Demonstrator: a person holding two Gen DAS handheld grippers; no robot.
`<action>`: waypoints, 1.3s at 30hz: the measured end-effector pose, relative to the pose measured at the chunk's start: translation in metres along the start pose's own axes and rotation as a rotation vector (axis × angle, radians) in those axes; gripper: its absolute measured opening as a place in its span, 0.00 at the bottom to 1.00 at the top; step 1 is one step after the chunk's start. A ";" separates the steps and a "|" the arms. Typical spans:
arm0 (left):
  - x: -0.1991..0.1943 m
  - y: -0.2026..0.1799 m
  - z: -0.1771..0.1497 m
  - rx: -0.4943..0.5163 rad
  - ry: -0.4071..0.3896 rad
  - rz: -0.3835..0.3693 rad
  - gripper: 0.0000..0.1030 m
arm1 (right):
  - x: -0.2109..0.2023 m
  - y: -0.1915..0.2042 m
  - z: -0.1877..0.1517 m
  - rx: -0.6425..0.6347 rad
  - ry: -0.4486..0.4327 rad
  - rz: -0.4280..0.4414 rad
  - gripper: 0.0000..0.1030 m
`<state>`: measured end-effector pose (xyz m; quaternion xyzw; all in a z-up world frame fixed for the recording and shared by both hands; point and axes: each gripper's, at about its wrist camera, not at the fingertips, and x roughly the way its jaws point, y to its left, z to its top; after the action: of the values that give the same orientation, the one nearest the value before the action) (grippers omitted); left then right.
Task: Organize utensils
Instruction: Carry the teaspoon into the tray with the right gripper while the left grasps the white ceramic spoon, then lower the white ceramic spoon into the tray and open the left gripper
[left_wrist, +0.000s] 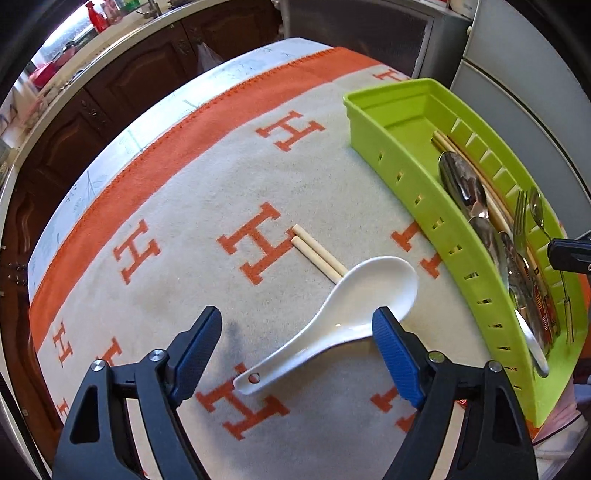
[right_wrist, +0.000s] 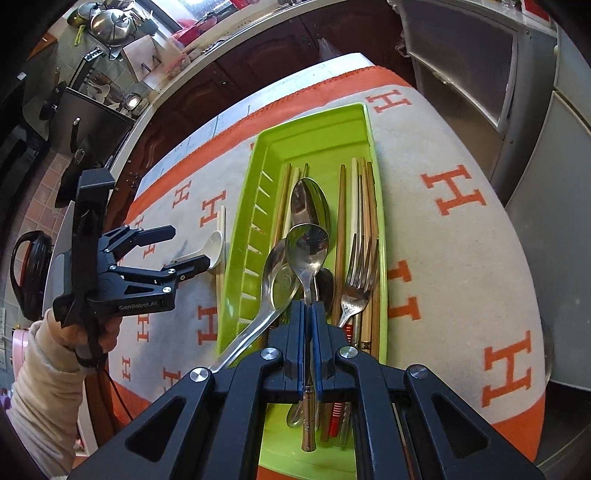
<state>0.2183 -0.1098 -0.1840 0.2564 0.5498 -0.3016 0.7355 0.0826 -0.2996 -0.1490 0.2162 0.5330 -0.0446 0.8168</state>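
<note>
a: which step is in hand?

b: the right gripper (right_wrist: 308, 308) is pinching a steel spoon (right_wrist: 308, 243) by its handle, jaws clenched thin on it, and is holding it over the green tray (right_wrist: 321, 125), above the forks (right_wrist: 356, 280) and chopsticks already lying inside. so that spoon is being delivered, i'd judge.

a: and the other hand?

b: the left gripper (left_wrist: 297, 343) is standing wide and released, nothing pressed between its pads. it is pointing down at the white ceramic spoon (left_wrist: 347, 314), which is lying on the patterned cloth (left_wrist: 177, 206) just beside the tray's long wall, its bowl resting over a pair of pale chopsticks (left_wrist: 317, 254).

a: next move?

b: probably the left jaws are needing to come down astride the ceramic handle and close squarely; it looks slick and curved, so it may twist. the chopsticks beneath are likely waiting their turn.
</note>
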 end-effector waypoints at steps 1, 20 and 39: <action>0.004 0.001 0.001 0.005 0.012 -0.006 0.72 | 0.002 0.000 0.002 0.001 0.002 0.004 0.04; -0.005 -0.026 0.000 0.050 0.038 -0.074 0.03 | 0.024 -0.015 0.007 0.021 0.020 0.006 0.04; -0.067 0.003 -0.074 -0.431 -0.053 -0.153 0.00 | 0.001 -0.001 -0.001 -0.004 -0.017 0.045 0.08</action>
<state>0.1577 -0.0445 -0.1384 0.0431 0.5999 -0.2389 0.7624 0.0821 -0.2997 -0.1509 0.2261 0.5212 -0.0271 0.8225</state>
